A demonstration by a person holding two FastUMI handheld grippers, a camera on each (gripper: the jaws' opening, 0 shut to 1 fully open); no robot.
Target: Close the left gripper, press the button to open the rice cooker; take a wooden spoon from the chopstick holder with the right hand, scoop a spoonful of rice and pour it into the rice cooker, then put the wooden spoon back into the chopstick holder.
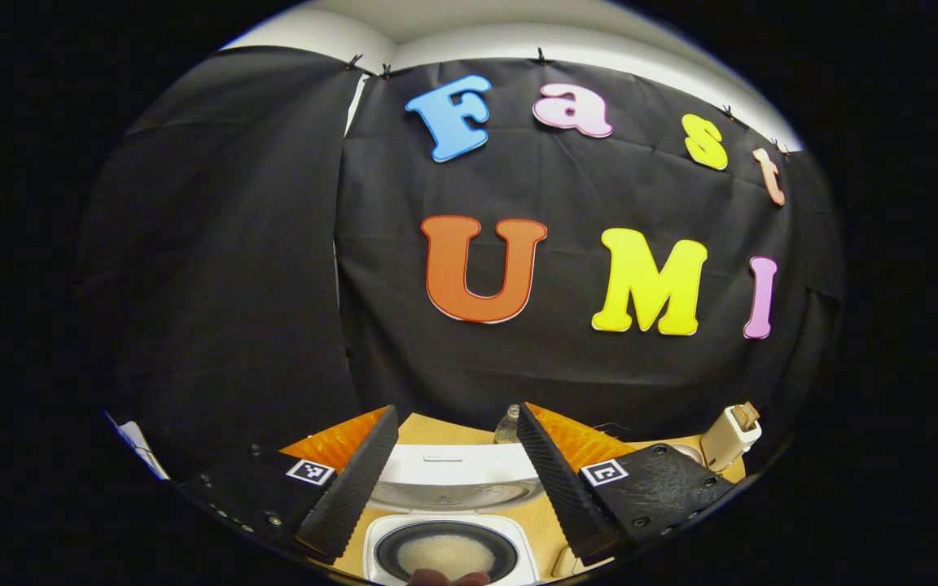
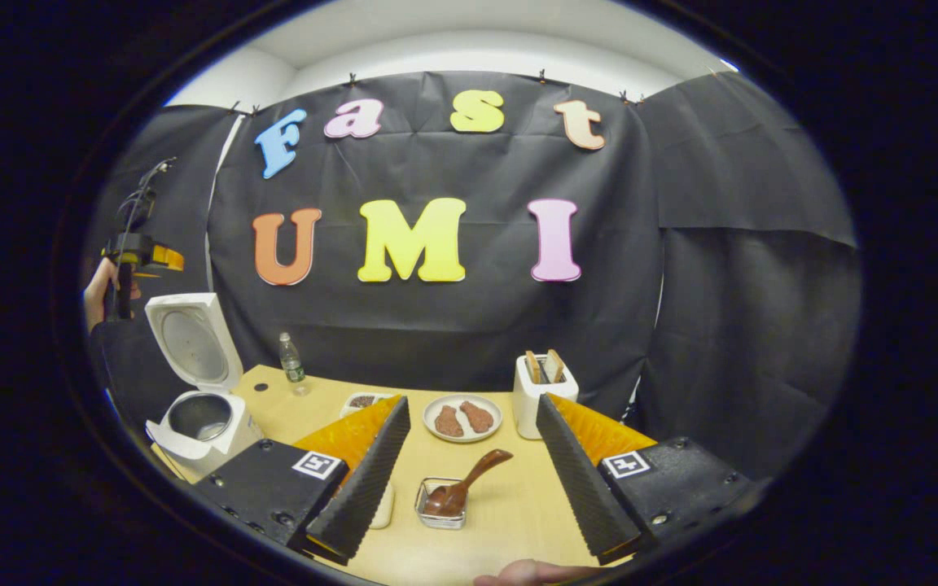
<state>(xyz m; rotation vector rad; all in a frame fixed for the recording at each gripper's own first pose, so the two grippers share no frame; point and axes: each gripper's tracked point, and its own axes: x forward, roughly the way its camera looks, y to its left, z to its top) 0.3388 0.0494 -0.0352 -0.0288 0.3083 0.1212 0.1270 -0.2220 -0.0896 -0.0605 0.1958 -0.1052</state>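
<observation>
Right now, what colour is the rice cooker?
White rice cooker, lid up; best in the right gripper view.

Wooden table (image 2: pixel 510 513) before me carries rice cooker (image 2: pixel 200 423), water bottle (image 2: pixel 291 363), plate (image 2: pixel 462 418), chopstick holder (image 2: pixel 541 399), and small metal dish (image 2: pixel 441 503) holding wooden spoon (image 2: pixel 469 482).

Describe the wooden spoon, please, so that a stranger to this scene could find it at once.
Start at the wooden table in the right gripper view and find the white plate near its middle. Just in front stands a small square metal container. The wooden spoon leans in it, dark brown, handle pointing up and right.
</observation>
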